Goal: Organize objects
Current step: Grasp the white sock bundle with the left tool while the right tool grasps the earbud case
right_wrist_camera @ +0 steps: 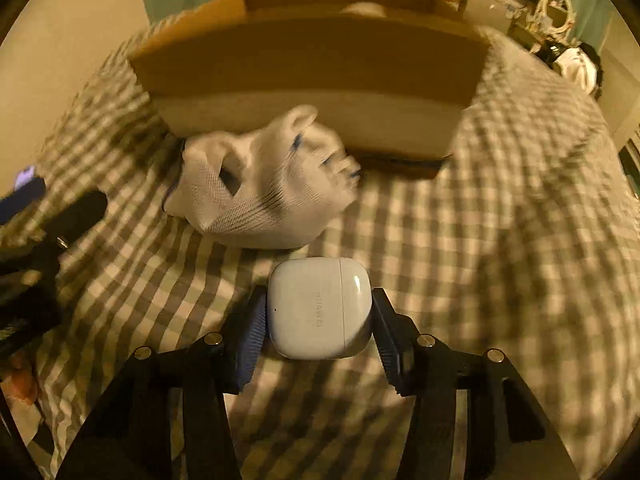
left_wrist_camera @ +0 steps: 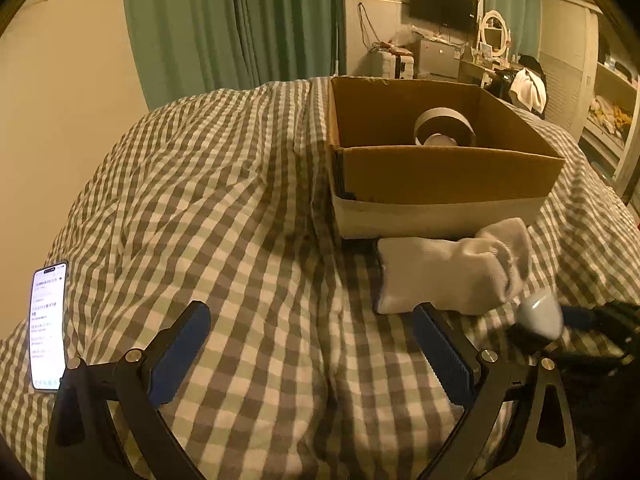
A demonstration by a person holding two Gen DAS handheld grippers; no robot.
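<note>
1. The right gripper (right_wrist_camera: 319, 316) holds a white earbud case (right_wrist_camera: 318, 308); its jaws are closed on the two sides of the case, and the blue pads (right_wrist_camera: 251, 334) touch it on the left and on the right.
2. The case is above the checked bed cover (right_wrist_camera: 460, 248), near the camera, with its printed face up and its lid seam to the right.
3. Just beyond the case lies a white rolled sock (right_wrist_camera: 260, 184). The far side of the sock is against the near wall of a cardboard box (right_wrist_camera: 312, 64).
4. The right wrist view is blurred, so small details of the box and the cover are not clear.
5. The left gripper (left_wrist_camera: 312, 352) has its jaws wide open with nothing between them, above the bed cover (left_wrist_camera: 240, 200).
6. In the left wrist view the cardboard box (left_wrist_camera: 440, 176) stands far and to the right, open at the top. Inside it there is a white ring-shaped object (left_wrist_camera: 442, 128); I cannot tell what it is.
7. The sock (left_wrist_camera: 448, 272) lies before the box, and the earbud case (left_wrist_camera: 540, 316) appears just right of it in the right gripper.
8. A phone (left_wrist_camera: 49, 326) with a lit screen lies on the cover at the far left.
</note>
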